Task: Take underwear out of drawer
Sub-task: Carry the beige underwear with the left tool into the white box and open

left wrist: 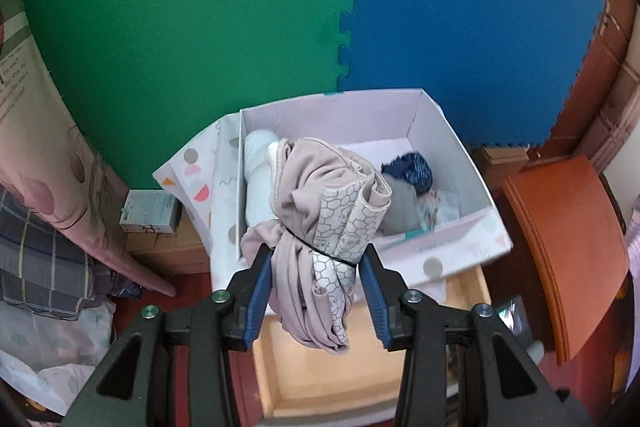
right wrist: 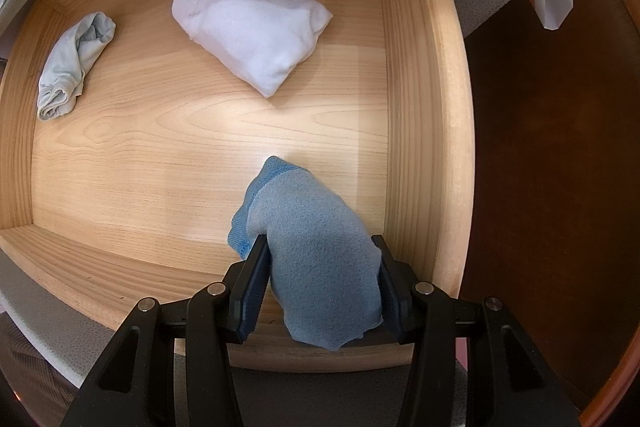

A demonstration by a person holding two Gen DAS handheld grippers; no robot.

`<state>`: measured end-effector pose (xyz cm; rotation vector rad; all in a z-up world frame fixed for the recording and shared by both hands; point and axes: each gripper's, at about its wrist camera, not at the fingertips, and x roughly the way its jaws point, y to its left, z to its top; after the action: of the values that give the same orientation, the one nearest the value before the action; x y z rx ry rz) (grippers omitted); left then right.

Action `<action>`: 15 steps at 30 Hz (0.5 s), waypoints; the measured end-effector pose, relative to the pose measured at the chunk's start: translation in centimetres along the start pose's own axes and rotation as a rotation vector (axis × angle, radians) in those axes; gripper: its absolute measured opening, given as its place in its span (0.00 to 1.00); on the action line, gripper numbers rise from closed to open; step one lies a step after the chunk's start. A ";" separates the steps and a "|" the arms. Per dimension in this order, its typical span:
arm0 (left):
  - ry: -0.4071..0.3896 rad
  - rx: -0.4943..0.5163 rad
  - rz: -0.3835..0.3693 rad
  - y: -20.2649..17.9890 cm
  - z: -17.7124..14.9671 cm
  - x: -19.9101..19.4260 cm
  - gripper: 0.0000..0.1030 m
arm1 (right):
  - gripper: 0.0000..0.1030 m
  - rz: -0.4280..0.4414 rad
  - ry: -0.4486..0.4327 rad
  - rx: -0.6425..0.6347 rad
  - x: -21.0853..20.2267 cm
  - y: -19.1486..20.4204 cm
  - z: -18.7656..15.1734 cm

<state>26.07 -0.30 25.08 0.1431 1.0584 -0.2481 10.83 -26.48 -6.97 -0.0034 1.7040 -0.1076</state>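
Note:
My left gripper is shut on a rolled beige underwear bundle with a honeycomb-print layer and a black band around it. The bundle hangs above the open wooden drawer and in front of a white patterned box. In the right wrist view my right gripper points down into the drawer, shut on a blue rolled piece that touches the drawer floor. A white rolled piece lies further in. A pale grey-green roll rests at the left wall.
The white box holds a pale roll, a dark blue piece and other fabric. Green and blue foam mats stand behind it. Bedding lies left; an orange-brown cabinet top is right.

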 end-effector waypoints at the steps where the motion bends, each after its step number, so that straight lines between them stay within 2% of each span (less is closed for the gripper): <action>1: 0.000 0.002 0.006 -0.2 0.4 0.4 0.42 | 0.45 0.000 0.000 -0.001 0.0 -0.1 0.0; 8: 0.021 -0.016 0.030 -1.4 2.8 4.2 0.42 | 0.45 -0.002 0.001 -0.002 -0.2 0.2 0.1; 15: 0.064 0.017 0.050 -3.4 3.1 8.4 0.42 | 0.45 0.002 -0.002 -0.004 -0.2 0.3 -0.1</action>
<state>31.70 -5.42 19.27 0.1938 1.1146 -0.2087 10.81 -26.20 -6.75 -0.0048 1.7026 -0.1032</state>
